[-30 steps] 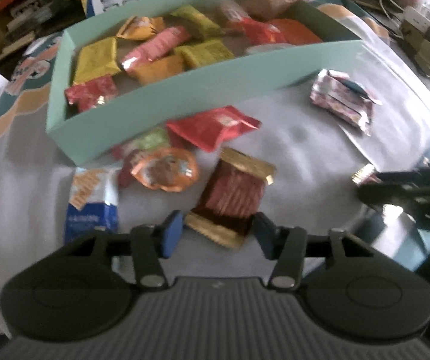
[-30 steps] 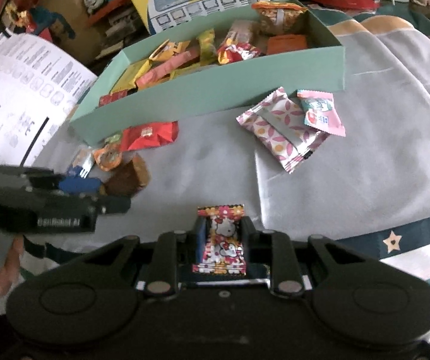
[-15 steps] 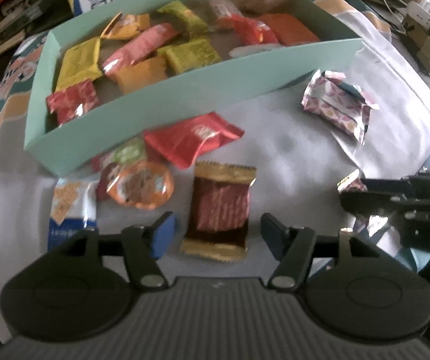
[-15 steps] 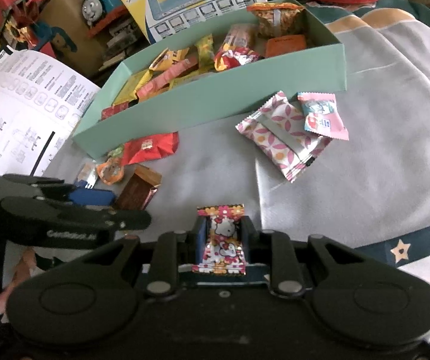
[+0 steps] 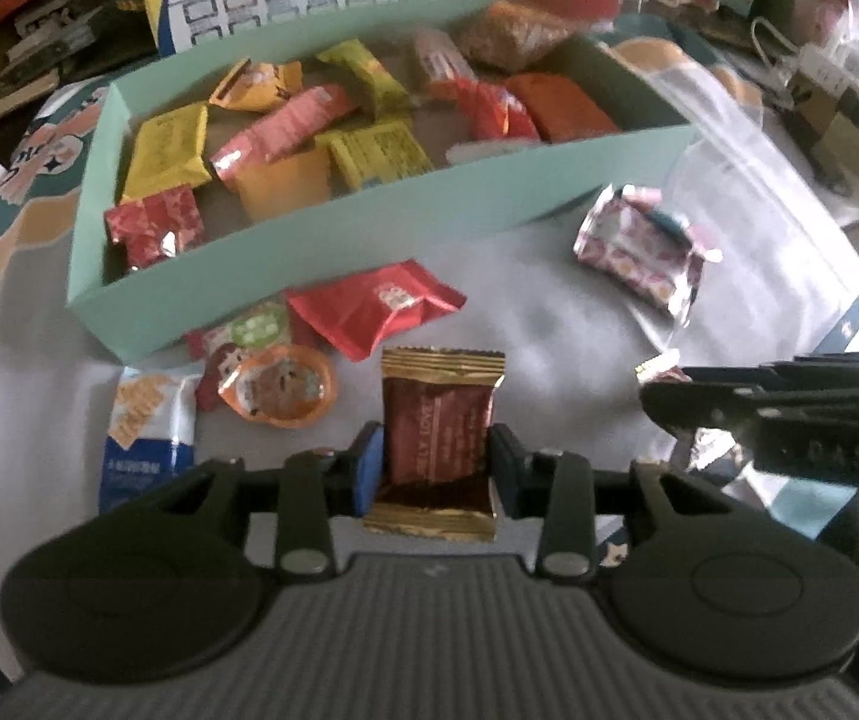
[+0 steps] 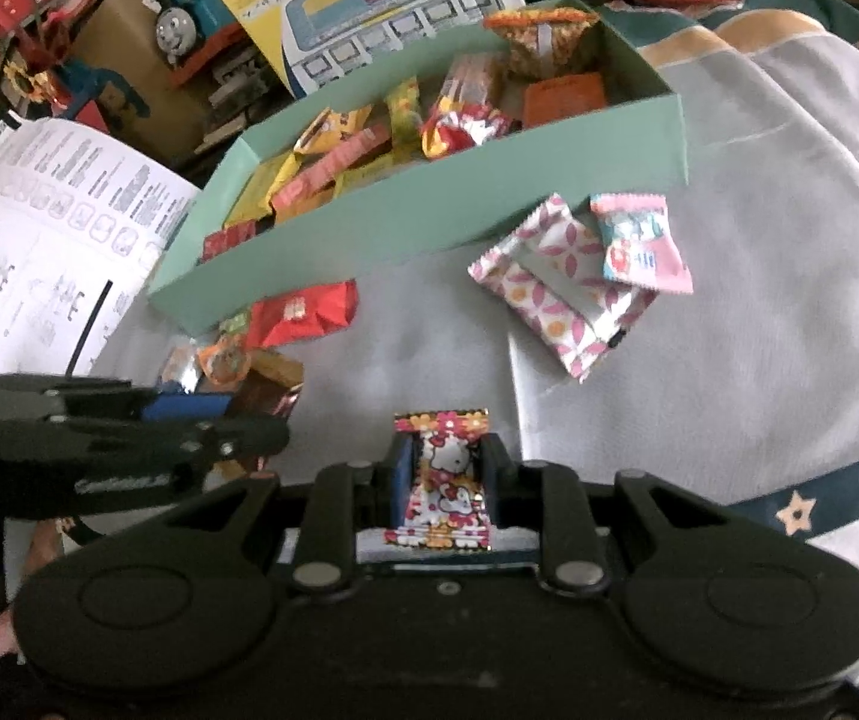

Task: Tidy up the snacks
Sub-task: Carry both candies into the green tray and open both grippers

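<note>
Jaws of the left gripper [image 5: 434, 465] have just been closing and now pinch the brown gold-edged snack packet [image 5: 436, 438] across its lower body; half a second back they stood wide on either side of it, a second back the packet lay skewed under them. The packet now stands square between the pads, still low over the grey cloth [image 5: 549, 324]. Right gripper [image 6: 442, 477] pressed together on a small cartoon-cat candy packet [image 6: 442, 480], unchanged over the same second. Outward from the left gripper: orange round jelly cup [image 5: 276, 387], blue-and-white cracker pack [image 5: 150, 426], red packet [image 5: 375, 306] and a green-patterned one [image 5: 255, 324], all loose against the near wall of the mint-green box [image 5: 369, 222]. Box already holds yellow, pink, orange and red packets. Beyond the right gripper, a floral pink-and-white packet [image 6: 555, 282] with a pink candy packet [image 6: 639, 243] lying on it. Judgement: both hands now carry a snack, so the pickup step looks done; next is lifting each over the box wall and letting go inside. Six loose snacks remain on the cloth.
</note>
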### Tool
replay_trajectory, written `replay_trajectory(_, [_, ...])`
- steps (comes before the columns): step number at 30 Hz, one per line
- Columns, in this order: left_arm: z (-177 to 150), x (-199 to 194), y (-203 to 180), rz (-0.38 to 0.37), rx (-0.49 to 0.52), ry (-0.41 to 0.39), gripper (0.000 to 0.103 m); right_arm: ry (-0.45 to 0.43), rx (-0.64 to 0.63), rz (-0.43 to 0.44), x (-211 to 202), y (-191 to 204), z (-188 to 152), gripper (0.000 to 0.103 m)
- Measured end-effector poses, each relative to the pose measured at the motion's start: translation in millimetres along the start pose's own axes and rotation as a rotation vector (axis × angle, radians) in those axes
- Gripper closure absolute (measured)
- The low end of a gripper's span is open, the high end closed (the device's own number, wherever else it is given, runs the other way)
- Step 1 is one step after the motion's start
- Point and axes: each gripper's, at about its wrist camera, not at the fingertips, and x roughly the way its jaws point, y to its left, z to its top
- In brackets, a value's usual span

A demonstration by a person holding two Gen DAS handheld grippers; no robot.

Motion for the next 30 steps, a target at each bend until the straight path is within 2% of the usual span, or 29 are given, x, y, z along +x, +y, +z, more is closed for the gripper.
replay_trajectory(4, [13,-19,11,-0.014,-0.043,-0.051,0.066,-0.032,-0.004,0.015,-7,5,23,0.08])
replay_trajectory(8, [40,-36,33,-0.016,-0.108,-0.129,0.066,-0.071,-0.001,0.038,-7,14,57,0.08])
replay_trajectory(12, [75,-41,54,0.033,-0.13,-0.184,0.066,-0.113,-0.006,0.059,1,28,99,0.08])
replay_trajectory(18, [117,-20,84,0.068,-0.167,-0.176,0.066,-0.115,0.027,0.059,35,34,150,0.08])
replay_trajectory(24, [121,8,97,0.065,-0.194,-0.131,0.066,-0.093,0.032,0.034,66,31,168,0.08])
replay_trajectory(27, [120,16,99,0.07,-0.194,-0.12,0.064,-0.092,0.015,0.016,74,30,173,0.071])
replay_trajectory(28, [120,19,99,0.079,-0.193,-0.115,0.059,-0.093,0.014,0.009,76,30,174,0.052])
replay_trajectory(29, [120,20,99,0.09,-0.192,-0.113,0.043,-0.101,0.016,0.003,76,30,175,0.031])
replay_trajectory(30, [120,21,98,0.105,-0.191,-0.109,0.031,-0.119,0.013,-0.005,73,31,175,0.022])
